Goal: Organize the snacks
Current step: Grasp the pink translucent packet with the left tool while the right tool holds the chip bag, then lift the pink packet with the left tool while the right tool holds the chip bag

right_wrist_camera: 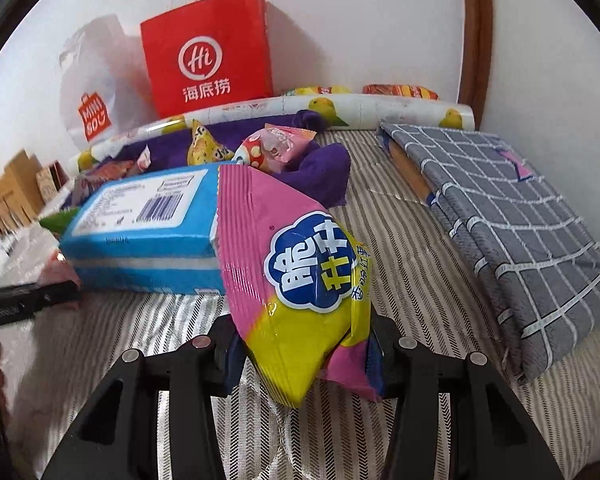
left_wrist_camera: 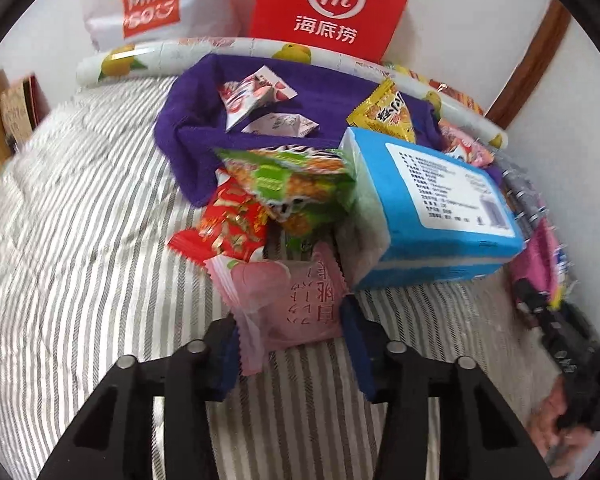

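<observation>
Two grippers, two packets in play. Right gripper [right_wrist_camera: 304,344] is clamped on a glossy pink-and-yellow snack bag [right_wrist_camera: 296,280], held tilted above the grey-striped bedcover [right_wrist_camera: 400,240], just beside the blue wrapped tissue pack [right_wrist_camera: 140,232]. Left gripper [left_wrist_camera: 290,344] straddles a pale pink translucent candy packet [left_wrist_camera: 288,300] at the near edge of the snack pile; jaws narrowed, pads look on it, packet seemingly on the bedcover. Step: pickup/sort. Next: lift left clear, then pick a drop spot.
</observation>
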{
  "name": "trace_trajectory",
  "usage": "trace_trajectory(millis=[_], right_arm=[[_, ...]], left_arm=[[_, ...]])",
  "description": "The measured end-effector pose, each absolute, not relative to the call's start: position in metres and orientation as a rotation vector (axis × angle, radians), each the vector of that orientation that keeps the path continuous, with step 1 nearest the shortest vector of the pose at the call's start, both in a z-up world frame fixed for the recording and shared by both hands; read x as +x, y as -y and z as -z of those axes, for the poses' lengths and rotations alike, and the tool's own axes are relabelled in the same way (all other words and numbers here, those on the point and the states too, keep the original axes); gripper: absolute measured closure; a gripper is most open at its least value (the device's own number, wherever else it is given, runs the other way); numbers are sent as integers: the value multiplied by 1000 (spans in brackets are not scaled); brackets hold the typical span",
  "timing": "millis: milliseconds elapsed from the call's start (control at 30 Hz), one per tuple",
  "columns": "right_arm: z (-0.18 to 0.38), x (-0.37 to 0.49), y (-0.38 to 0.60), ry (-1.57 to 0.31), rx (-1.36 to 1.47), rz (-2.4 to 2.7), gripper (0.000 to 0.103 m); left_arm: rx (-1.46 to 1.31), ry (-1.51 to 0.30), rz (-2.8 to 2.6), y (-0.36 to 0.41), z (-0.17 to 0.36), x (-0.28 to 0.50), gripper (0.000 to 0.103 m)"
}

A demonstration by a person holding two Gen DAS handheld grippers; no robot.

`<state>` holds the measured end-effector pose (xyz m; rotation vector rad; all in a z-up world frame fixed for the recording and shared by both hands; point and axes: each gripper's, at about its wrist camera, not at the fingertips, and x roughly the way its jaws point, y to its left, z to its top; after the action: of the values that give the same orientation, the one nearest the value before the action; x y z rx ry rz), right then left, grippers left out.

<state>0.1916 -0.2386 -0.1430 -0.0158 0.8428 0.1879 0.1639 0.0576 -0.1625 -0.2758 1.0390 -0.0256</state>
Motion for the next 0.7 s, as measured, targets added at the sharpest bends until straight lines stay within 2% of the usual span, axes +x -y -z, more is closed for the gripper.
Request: trace_trajectory(millis=[133,267,467,567,633,700], right_arm=[[144,191,235,-847,-44,-178,55],[144,190,236,-849,-40,-177,55],[144,190,235,-851,-42,-176,55],[145,190,235,-849,-38,-177,55],[145,190,236,-849,-33,-176,55],[145,190,236,-849,-29,-176,55]], left_arm=[[-289,-1056,96,-68,156,143,63],[-179,-1057,84,-66,153,120,62],[-106,-1033,57,-69,158,106,57],[-116,-1023,70,-69,159,107,48],[-90,-1017,72,-63,161,109,39],[-47,-1005,56,-55,163,111,38]])
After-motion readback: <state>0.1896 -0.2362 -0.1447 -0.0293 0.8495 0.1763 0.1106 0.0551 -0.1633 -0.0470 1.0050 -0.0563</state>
